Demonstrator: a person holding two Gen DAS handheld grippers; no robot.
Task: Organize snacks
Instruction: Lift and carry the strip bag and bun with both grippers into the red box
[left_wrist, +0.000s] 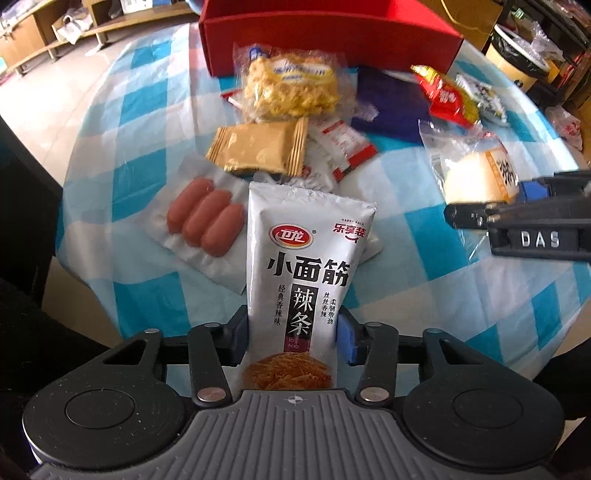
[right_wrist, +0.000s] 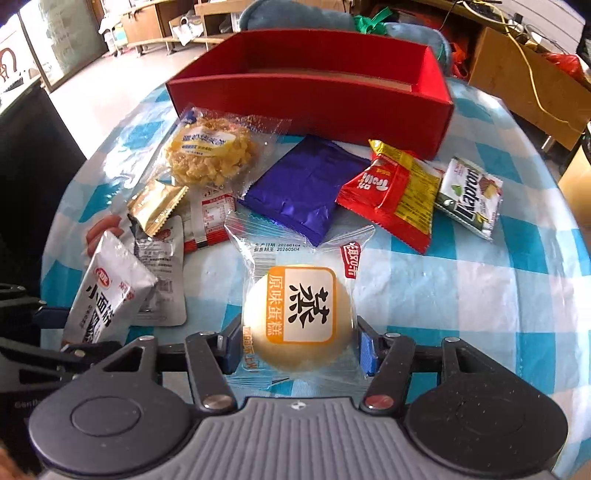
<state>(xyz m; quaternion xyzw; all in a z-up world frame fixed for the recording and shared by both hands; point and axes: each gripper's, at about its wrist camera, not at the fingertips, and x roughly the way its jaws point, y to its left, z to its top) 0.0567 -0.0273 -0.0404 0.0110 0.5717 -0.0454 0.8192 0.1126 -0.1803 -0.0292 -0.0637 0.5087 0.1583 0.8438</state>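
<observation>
My left gripper (left_wrist: 293, 338) is shut on a silver latiao packet (left_wrist: 303, 266), held upright above the table; the packet also shows in the right wrist view (right_wrist: 107, 291). My right gripper (right_wrist: 299, 343) is shut on a clear-wrapped steamed cake (right_wrist: 299, 314) with an orange label; the cake also shows in the left wrist view (left_wrist: 480, 173). An open red box (right_wrist: 314, 88) stands at the far side of the table and looks empty where its inside shows. In the left wrist view the red box (left_wrist: 325, 33) is at the top.
Loose snacks lie on the blue-checked tablecloth (right_wrist: 480, 295): a yellow crispy cake (right_wrist: 210, 155), a gold packet (right_wrist: 155, 206), a purple packet (right_wrist: 303, 188), a red-yellow Trolli packet (right_wrist: 391, 192), a green wafer packet (right_wrist: 469, 195), sausages (left_wrist: 205, 218). Furniture surrounds the table.
</observation>
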